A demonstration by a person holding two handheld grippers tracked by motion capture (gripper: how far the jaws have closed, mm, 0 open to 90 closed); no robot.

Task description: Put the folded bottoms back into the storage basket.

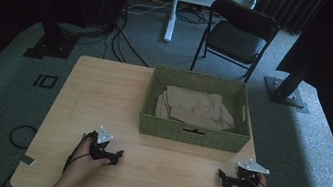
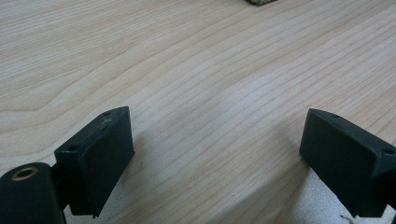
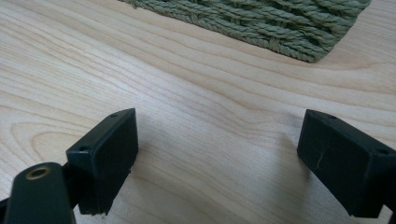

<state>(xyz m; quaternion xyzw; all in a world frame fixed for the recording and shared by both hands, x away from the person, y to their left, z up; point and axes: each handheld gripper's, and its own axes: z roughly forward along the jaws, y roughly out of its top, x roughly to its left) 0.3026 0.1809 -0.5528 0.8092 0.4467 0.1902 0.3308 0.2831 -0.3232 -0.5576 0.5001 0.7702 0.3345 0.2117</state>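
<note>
On the worktop, L claw at 7 o'clock and R claw at 5 lay wide open, empty. Basket w/ folded beige cloth sat at 1 o'clock, apart from both.

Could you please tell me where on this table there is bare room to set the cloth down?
The wooden table is bare left of the woven basket, and between left gripper and right gripper. The basket holds the folded beige cloth.
</note>
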